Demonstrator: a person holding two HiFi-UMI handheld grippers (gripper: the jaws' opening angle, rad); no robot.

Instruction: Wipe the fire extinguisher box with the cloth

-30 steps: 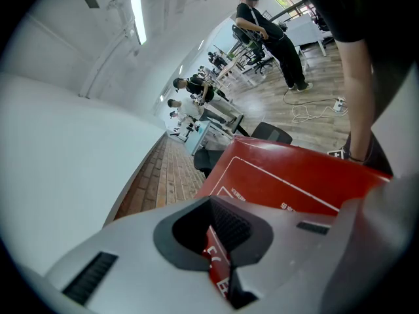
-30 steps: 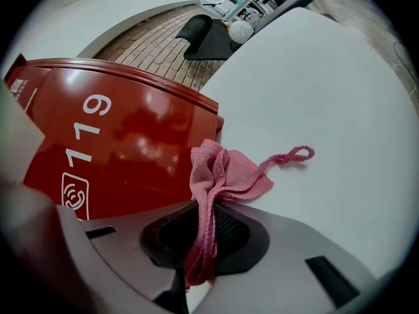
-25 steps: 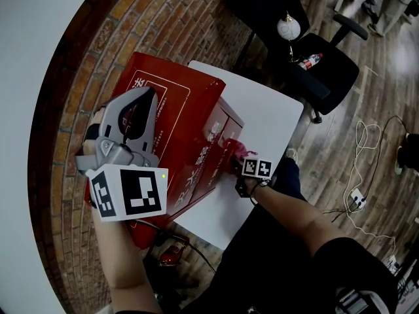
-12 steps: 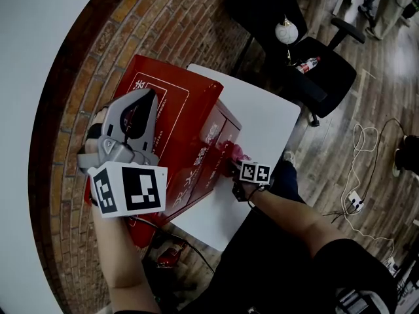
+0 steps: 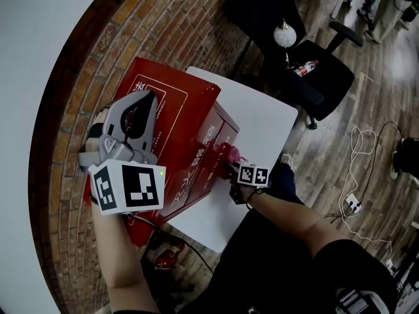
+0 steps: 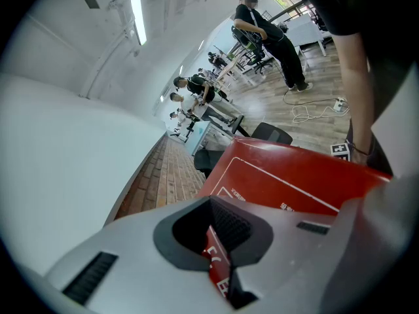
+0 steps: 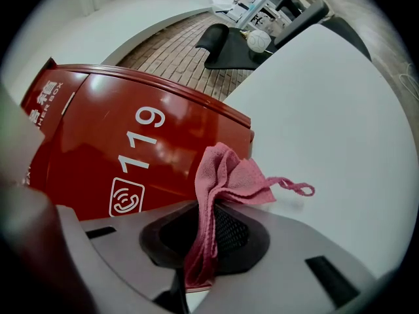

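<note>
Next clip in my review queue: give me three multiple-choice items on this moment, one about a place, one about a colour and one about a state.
1. Where does the fire extinguisher box stand?
A. on the white table
B. on the black chair
C. on the wooden floor

2. What colour is the cloth?
A. blue
B. pink
C. white

3. What is the state of the right gripper?
A. open and empty
B. shut with nothing in it
C. shut on the cloth

Answers:
1 A: the right gripper view shows the box's base resting on the white table top.
2 B: the cloth is plainly pink against the red box.
3 C: the cloth is pinched between the jaws and fans out beyond them, close to the box's front.
</note>
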